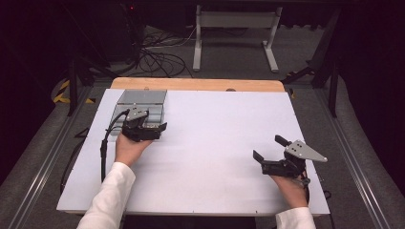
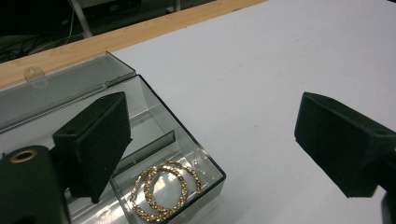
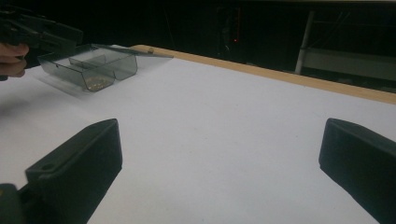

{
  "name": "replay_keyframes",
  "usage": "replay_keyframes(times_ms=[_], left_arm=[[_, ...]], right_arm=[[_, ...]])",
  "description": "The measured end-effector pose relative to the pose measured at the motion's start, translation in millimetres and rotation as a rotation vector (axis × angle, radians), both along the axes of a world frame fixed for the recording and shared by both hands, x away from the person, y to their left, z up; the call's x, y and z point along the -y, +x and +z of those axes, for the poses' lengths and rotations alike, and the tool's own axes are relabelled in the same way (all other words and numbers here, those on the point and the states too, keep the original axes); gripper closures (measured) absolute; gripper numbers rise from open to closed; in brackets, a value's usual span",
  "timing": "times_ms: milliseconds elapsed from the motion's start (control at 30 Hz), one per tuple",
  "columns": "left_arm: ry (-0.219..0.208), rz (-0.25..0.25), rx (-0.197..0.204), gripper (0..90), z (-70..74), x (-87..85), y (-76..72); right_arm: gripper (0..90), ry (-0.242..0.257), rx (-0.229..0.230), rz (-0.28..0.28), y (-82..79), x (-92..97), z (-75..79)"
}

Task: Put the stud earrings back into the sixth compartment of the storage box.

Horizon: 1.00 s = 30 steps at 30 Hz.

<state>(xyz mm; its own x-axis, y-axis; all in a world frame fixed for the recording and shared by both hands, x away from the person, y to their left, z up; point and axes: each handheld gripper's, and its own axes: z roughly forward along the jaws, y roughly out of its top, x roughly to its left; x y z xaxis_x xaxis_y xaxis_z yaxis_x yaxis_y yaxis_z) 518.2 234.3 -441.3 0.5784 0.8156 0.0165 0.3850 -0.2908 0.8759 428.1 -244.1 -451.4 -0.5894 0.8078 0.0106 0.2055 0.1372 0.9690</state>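
Hovering the left gripper (image 1: 152, 128) over the clear box (image 2: 205, 172) at the tabletop's (image 1: 215, 143) far left; its jaws are standing wide apart with nothing between them. I am seeing two gold hoops (image 2: 163, 191) lying together in the box's near end compartment, overlapping, apart from both jaws. The lid (image 2: 60, 88) is lying open behind. I am reading this as the placing step just finishing: hoops in, grip let go. The right gripper (image 1: 268, 151) is resting well apart on the right, jaws fully spread and empty. Next I am expecting to lift the left gripper clear, then swing the lid shut without nudging the box.
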Motion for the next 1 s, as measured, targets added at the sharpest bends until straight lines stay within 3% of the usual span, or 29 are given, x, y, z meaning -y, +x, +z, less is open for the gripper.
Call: replay_keyframes(times_ms=[1000], left_arm=[[-0.101, -0.053, 0.154, 7.3, 10.6, -27.2, -54.0]], right_arm=[[0.0, -0.002, 0.003, -0.003, 0.4, -0.5, -3.6]])
